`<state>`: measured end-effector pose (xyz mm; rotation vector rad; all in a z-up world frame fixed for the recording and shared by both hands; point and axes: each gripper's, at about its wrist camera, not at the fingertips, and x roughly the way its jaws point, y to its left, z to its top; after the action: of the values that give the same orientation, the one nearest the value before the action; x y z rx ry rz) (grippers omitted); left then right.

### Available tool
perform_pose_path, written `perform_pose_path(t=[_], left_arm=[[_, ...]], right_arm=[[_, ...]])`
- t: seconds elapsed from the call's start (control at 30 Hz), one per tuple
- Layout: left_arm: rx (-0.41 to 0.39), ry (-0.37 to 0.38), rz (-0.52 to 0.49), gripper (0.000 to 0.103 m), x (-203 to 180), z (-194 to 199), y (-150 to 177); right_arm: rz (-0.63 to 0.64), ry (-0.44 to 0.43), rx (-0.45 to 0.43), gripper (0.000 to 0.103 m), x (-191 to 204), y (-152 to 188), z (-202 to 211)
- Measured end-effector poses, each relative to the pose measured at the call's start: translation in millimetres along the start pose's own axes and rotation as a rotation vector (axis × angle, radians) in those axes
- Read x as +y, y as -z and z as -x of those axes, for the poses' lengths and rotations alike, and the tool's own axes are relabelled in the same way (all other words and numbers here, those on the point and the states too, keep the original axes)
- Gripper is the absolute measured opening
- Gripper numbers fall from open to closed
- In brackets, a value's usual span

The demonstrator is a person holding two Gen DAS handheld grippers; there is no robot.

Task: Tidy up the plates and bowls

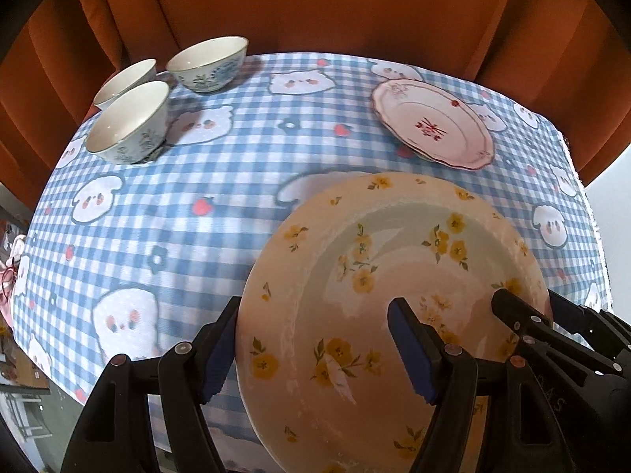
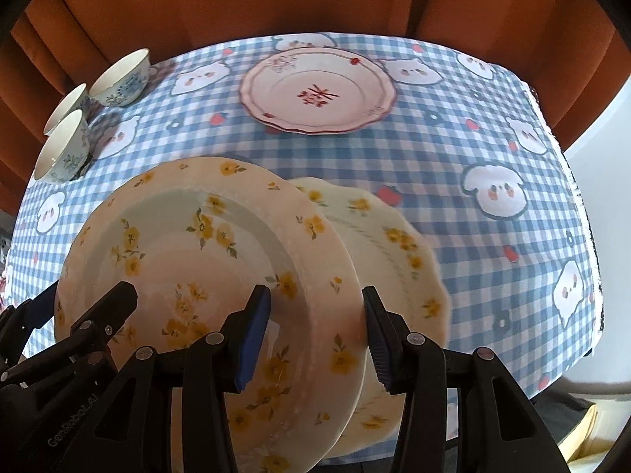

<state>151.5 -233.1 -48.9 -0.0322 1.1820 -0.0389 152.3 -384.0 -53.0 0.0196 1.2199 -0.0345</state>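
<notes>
A cream plate with yellow flowers (image 1: 394, 276) (image 2: 189, 260) is held tilted above the table. My left gripper (image 1: 315, 351) straddles its left rim, one finger under and one over it. My right gripper (image 2: 315, 335) straddles its right rim the same way. Below it lies a second yellow-flowered plate with a scalloped edge (image 2: 402, 252). A pink plate with red markings (image 1: 434, 124) (image 2: 315, 92) sits at the far side. Three white bowls with blue-green patterns (image 1: 130, 126) (image 2: 63, 149) stand at the far left.
The table carries a blue checked cloth with white cartoon animals (image 1: 197, 181) (image 2: 493, 149). Orange curtains (image 1: 315, 4) hang behind it. The table's right edge (image 2: 583, 205) drops off beside a white wall.
</notes>
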Motion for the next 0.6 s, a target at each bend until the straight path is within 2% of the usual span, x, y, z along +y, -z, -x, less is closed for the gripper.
perform_pose_path(t=[0.4,0.6], left_arm=[[0.010,0.026,0.016,0.073,-54,-10,9],[0.030,0.035,0.022,0.073,-70,-20,13]], right_arm=[[0.004,0.022,-0.007,0.050,-60,6,-3],[0.006,0.032,0.002,0.050,-77,7,-10]])
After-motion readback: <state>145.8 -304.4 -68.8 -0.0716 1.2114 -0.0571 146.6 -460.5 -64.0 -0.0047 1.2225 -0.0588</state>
